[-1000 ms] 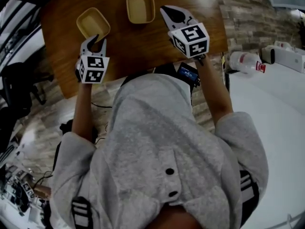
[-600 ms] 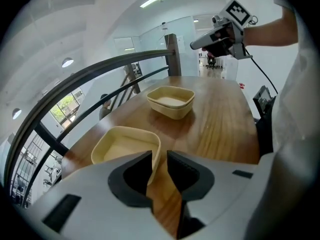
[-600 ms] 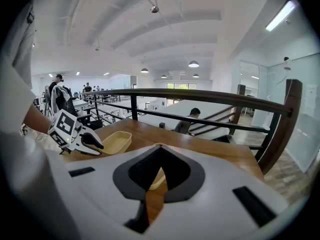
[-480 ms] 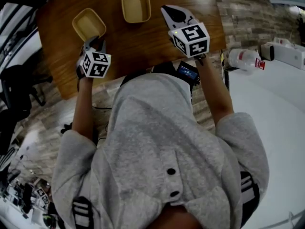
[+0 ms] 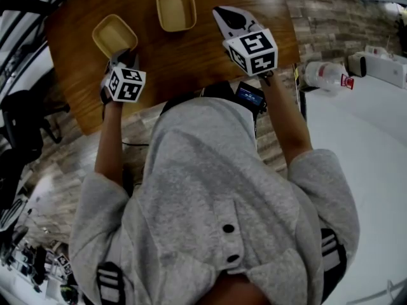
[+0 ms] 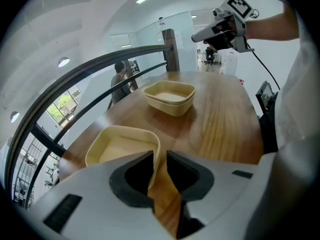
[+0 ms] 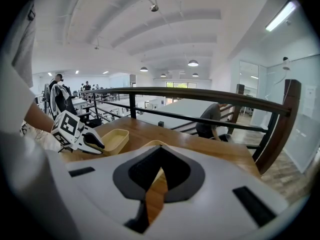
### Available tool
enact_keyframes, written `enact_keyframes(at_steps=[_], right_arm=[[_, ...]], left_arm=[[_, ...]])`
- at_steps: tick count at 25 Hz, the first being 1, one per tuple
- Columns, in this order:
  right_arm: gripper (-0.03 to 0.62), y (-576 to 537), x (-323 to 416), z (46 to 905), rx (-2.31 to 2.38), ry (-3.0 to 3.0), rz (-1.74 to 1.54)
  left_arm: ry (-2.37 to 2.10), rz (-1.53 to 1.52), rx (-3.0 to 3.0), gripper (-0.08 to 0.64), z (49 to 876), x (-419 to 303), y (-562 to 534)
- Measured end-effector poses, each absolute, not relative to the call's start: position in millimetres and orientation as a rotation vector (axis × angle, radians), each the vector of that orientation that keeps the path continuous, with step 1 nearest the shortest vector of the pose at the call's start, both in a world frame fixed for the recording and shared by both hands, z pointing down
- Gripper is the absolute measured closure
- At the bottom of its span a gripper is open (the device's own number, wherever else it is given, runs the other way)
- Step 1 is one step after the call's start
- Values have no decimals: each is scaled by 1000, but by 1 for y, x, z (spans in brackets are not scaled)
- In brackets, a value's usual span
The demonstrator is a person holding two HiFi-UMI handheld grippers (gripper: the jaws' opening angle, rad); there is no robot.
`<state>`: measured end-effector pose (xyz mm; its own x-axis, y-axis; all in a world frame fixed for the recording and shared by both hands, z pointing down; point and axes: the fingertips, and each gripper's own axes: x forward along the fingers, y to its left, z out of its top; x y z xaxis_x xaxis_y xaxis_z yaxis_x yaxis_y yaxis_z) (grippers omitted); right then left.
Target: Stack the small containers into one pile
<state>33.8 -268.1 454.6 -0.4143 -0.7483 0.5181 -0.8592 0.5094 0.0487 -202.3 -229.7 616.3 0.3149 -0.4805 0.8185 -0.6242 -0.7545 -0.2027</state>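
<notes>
Two beige small containers sit on the wooden table [image 5: 191, 53]. One container [image 5: 114, 35] [image 6: 120, 144] is at the left, the other container [image 5: 176, 8] [image 6: 170, 96] farther back in the middle. My left gripper [image 5: 124, 58] [image 6: 160, 156] points down at the left container's near corner. Its jaws straddle that container's wall, and a gap of wood still shows beside the right pad, so it is open. My right gripper [image 5: 220, 11] [image 7: 159, 149] hovers right of the middle container with its tips together and nothing held. Its own view shows the left gripper [image 7: 97, 144] at the left container [image 7: 117, 136].
A dark metal railing [image 6: 100, 64] runs along the table's far side. Right of the table a plastic bottle [image 5: 327, 81] lies on a white surface. A small device with a screen [image 5: 249, 96] hangs at the table's near edge, against the person's grey hoodie.
My left gripper has sunk and tipped further down, so its jaws now stand over the left container's near wall. The right gripper has stayed where it was.
</notes>
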Motion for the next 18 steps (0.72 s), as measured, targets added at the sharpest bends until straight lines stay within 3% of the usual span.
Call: enact_keyframes(at_steps=[18], right_arm=[[577, -264, 48, 458, 1314, -2265, 311]], left_arm=[[-1081, 1502, 2420, 534, 613, -195, -242]])
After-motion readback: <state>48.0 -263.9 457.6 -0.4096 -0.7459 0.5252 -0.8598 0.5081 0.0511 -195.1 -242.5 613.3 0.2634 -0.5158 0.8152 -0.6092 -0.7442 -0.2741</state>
